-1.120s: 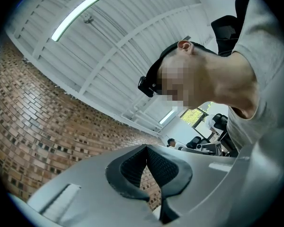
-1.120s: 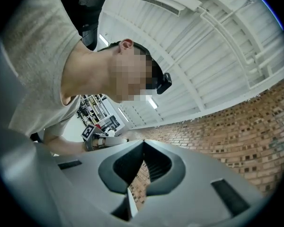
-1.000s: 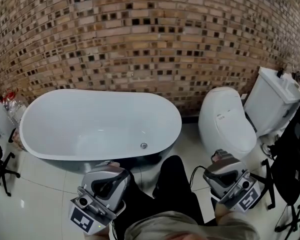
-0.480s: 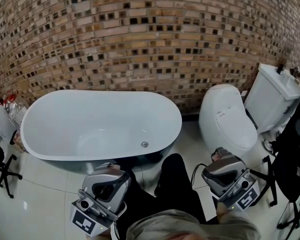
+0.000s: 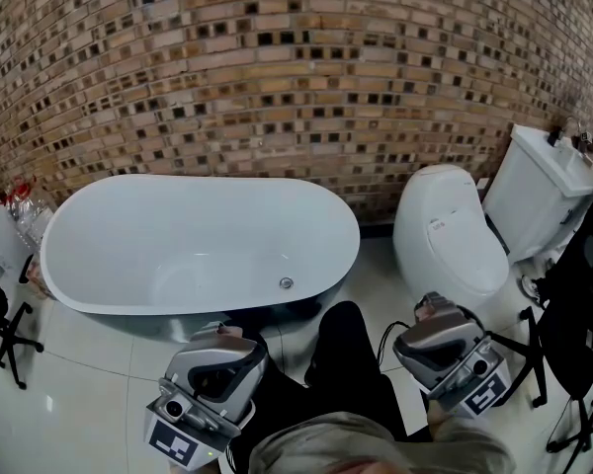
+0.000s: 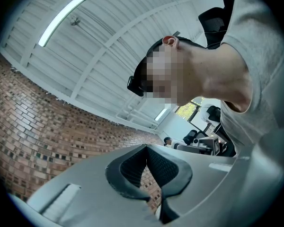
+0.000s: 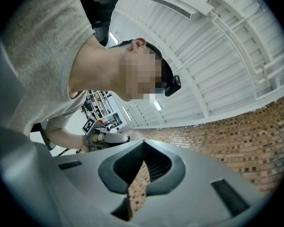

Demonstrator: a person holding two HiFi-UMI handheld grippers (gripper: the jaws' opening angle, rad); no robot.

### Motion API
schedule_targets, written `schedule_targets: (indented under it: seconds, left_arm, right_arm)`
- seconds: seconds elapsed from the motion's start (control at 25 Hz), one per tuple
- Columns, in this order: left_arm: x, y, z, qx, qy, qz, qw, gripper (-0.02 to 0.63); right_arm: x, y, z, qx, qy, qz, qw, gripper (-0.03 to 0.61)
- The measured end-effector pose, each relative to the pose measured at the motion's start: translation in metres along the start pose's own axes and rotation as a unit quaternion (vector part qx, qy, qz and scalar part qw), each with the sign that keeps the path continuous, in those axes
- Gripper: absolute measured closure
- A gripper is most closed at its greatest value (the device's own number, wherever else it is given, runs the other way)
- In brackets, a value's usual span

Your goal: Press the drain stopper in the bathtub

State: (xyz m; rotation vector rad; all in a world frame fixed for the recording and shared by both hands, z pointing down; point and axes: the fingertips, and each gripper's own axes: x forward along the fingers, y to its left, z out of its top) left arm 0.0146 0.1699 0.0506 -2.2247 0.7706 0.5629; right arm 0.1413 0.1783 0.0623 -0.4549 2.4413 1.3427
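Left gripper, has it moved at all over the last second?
Yes, slightly. In the head view the left gripper has drifted a little right and down-frame, away from the bathtub rim, while the drain stopper stays put.

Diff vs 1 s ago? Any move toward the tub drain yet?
Barely. The left gripper drifted slightly right and lower in the head view, and the right gripper slightly left. Neither went toward the drain stopper. Both are shut, holding nothing. The bathtub and stopper are unchanged.
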Motion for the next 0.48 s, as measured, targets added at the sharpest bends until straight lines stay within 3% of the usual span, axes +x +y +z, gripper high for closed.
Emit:
schedule_targets:
  seconds: [0.48]
  left_arm:
    - [-0.0002, -0.0021, -0.0019, 0.007, 0.002, 0.0, 1.0, 0.612]
  right_arm:
    - [0.0012, 0.0049, -0.003, -0.003, 0.004, 0.006, 1.0, 0.578]
